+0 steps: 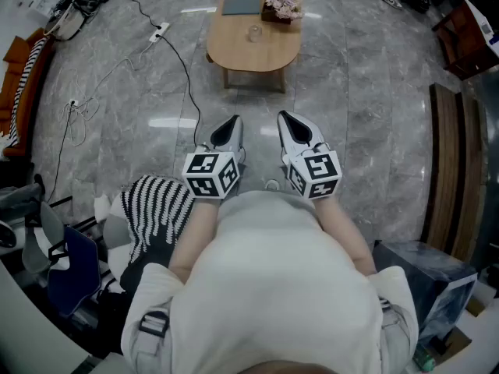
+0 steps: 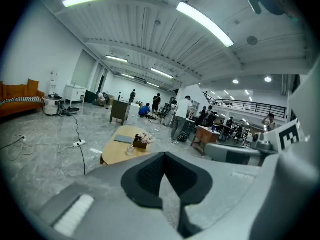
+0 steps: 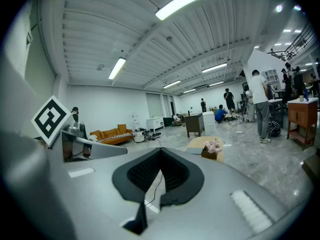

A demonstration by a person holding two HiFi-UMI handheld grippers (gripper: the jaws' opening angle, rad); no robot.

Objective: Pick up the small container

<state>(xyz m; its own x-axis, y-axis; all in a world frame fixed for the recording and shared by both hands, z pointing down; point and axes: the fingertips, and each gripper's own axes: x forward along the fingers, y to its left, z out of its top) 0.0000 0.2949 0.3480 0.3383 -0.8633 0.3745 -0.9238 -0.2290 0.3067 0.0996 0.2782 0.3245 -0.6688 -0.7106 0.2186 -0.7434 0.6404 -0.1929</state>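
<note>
A person in a pale shirt stands on a glossy grey marbled stone floor [image 1: 351,92], holding the left gripper [image 1: 233,121] and the right gripper [image 1: 283,116] side by side in front of the body. Each is a smooth white shell tipped with ribbed black pads and carries a cube of black-and-white square markers. Both pairs of jaws are pressed together at the tips, with nothing between them. Ahead, well apart from the grippers across a bare stretch of floor, sits a low oval table of light wood [image 1: 257,53] with rounded edges. The small clear container [image 1: 254,33], a squat glass-like cup, stands upright near the table's middle, apart from a flat grey notebook [image 1: 242,5] and a dark box of pink flowers [image 1: 282,6] at the far end. A thin black cable [image 1: 189,92] snakes from a white power strip [image 1: 159,31] across the floor left of the table. A black-and-white striped cloth [image 1: 156,205] lies by the person's left side, and an orange sofa [image 1: 14,92] lines the left edge of the room.
</note>
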